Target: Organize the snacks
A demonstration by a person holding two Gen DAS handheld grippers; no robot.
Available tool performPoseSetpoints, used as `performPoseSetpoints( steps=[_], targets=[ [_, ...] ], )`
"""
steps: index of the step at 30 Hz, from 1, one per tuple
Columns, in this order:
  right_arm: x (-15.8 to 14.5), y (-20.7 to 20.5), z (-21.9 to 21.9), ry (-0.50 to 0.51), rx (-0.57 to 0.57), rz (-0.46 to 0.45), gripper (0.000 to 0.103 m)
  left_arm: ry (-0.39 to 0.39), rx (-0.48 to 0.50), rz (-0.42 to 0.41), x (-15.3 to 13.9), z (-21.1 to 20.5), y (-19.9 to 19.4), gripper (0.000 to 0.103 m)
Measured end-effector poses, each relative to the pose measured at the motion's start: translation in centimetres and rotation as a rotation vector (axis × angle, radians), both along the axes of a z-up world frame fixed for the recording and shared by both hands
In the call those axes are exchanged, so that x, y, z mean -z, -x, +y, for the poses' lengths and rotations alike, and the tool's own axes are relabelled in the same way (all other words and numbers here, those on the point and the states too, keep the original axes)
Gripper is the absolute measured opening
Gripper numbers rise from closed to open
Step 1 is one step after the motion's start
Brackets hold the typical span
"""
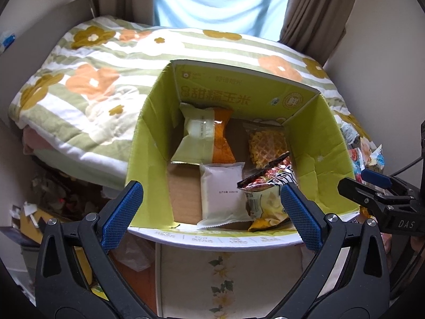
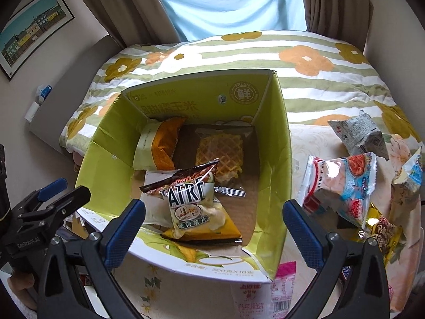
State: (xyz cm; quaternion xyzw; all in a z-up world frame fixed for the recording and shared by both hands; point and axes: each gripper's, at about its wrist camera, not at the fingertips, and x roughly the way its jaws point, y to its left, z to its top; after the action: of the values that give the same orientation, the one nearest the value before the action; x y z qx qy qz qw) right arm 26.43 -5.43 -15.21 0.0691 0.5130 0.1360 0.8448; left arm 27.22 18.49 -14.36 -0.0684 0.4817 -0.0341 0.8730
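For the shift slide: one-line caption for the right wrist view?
Open right gripper above the green box, chip bag inside, shrimp snack pack waiting outside.

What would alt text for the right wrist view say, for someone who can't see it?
An open green cardboard box on a floral bedspread holds snack packets, a chip bag nearest. The right gripper hangs open above it; more packets, including shrimp crackers, lie outside.

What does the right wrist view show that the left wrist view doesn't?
Right wrist only: the full loose pile beside the box, including the shrimp flakes bag and grey packet, plus a framed picture on the wall.
Left wrist only: the plain white packet nearly unobstructed, and floor clutter beside the bed.
Both: the green box, waffle pack, chip bag, and both grippers' jaws open and empty.
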Motion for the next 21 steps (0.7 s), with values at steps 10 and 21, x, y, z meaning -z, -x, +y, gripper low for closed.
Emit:
performPoseSetpoints(
  steps=[10,21],
  targets=[
    [-2.0,2.5,-1.2,0.070,0.025,-0.072,0.103,0.039,0.108,0.005,0.4,-3.2,-0.3,0.103],
    [-4.5,5.1,-7.8,0.023,0.081,-0.166,0.103,0.049,0.107,-0.059,-2.6,-8.1,2.0,0.103]
  ],
)
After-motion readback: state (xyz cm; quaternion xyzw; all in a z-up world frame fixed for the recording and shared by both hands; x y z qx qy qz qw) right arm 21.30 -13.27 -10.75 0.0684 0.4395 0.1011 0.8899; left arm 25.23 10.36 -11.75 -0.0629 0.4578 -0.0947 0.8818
